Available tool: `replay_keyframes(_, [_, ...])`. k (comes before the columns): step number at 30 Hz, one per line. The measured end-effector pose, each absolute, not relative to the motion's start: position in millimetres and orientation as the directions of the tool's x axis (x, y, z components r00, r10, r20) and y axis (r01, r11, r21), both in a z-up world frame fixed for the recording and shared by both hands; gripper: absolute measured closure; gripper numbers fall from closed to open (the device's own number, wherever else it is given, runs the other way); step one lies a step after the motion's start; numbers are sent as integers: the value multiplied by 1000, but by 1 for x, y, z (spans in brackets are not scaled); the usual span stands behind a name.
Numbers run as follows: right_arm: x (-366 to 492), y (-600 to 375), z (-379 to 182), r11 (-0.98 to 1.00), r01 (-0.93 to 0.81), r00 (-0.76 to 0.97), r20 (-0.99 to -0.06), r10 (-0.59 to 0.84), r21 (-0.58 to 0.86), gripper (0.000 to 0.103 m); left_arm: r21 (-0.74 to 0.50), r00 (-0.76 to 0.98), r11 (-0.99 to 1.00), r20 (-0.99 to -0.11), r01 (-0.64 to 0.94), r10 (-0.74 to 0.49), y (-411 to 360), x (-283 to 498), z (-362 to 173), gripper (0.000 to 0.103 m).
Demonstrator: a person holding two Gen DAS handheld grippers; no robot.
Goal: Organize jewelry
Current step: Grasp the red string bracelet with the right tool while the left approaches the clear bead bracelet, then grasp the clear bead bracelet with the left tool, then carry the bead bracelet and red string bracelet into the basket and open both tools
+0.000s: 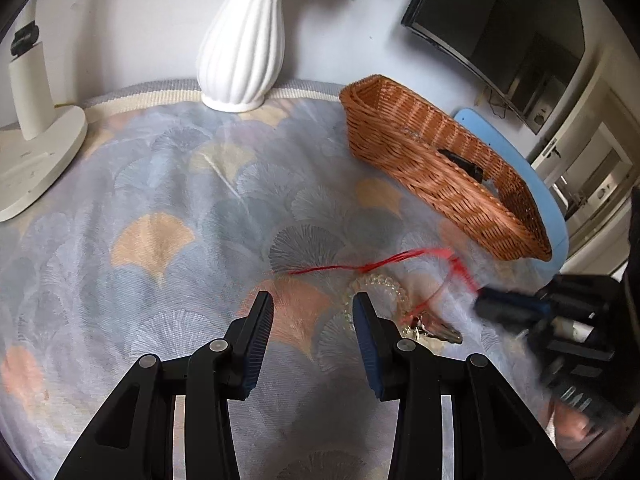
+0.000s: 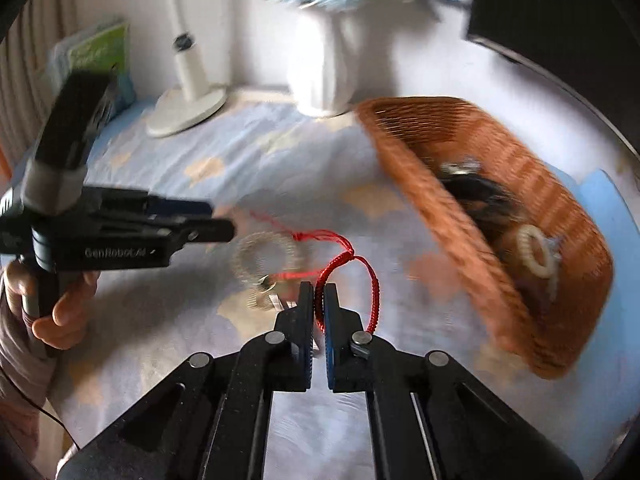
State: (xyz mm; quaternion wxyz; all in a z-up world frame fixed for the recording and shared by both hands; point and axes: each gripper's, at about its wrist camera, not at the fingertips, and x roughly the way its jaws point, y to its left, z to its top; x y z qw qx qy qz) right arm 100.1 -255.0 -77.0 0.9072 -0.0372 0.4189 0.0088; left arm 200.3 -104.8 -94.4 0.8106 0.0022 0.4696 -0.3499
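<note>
My right gripper (image 2: 318,292) is shut on a red cord bracelet (image 2: 372,280), whose loop stands up above the patterned cloth. Its red tail (image 1: 352,266) trails across the cloth in the left wrist view. A clear beaded bracelet (image 1: 384,286) and a small metal piece (image 1: 436,330) lie on the cloth beside my open, empty left gripper (image 1: 314,304). The clear bracelet (image 2: 266,256) also shows in the right wrist view. The wicker basket (image 1: 420,168) stands to the right. It holds a dark item and a white coiled band (image 2: 536,256).
A white ribbed vase (image 1: 244,44) with blue flowers stands at the back. A white lamp base (image 1: 36,148) sits at the back left. A blue chair (image 1: 548,200) and a dark screen (image 1: 500,28) are beyond the table's right edge.
</note>
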Motion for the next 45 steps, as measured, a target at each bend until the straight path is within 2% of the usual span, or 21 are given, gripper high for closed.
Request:
replay_keyframes(8, [71, -291, -69, 1000, 25, 676, -736, -8, 11, 98, -256, 319, 749, -786, 611, -529, -124, 195, -98, 61])
replay_keyframes(13, [70, -287, -84, 1000, 15, 653, -758, 4, 18, 98, -114, 388, 760, -806, 640, -447, -145, 183, -99, 61])
replay_keyframes(14, [71, -286, -86, 1000, 12, 648, -762, 9, 22, 98, -67, 411, 758, -808, 648, -423, -150, 178, -100, 71])
replay_keyframes(15, [71, -285, -88, 1000, 12, 644, -765, 11, 25, 98, -25, 431, 752, -807, 659, -404, -154, 173, -100, 86])
replay_keyframes(16, [70, -285, -90, 1000, 12, 641, -767, 13, 27, 98, -6, 439, 747, -806, 664, -396, -156, 170, -100, 92])
replay_keyframes(18, [68, -285, -93, 999, 11, 637, -771, 20, 36, 98, 9, 448, 745, -803, 667, -392, -157, 168, -100, 94])
replay_keyframes(22, [59, -284, -91, 998, 0, 642, -765, 43, 56, 98, -32, 460, 770, -785, 637, -414, -142, 173, -94, 94])
replay_keyframes(28, [40, -275, -79, 999, -15, 657, -753, 40, 40, 98, -173, 451, 782, -734, 598, -508, -115, 183, -80, 94])
replay_keyframes(34, [19, -270, -52, 999, -32, 706, -707, 43, 28, 98, -401, 394, 699, -613, 592, -685, -83, 187, -60, 94])
replay_keyframes(39, [12, -273, -41, 998, -25, 725, -687, 55, 54, 98, -423, 380, 700, -621, 575, -686, -79, 190, -64, 94])
replay_keyframes(45, [10, -278, -27, 1000, 14, 745, -667, -1, 14, 98, -375, 386, 703, -634, 605, -670, -87, 180, -57, 94])
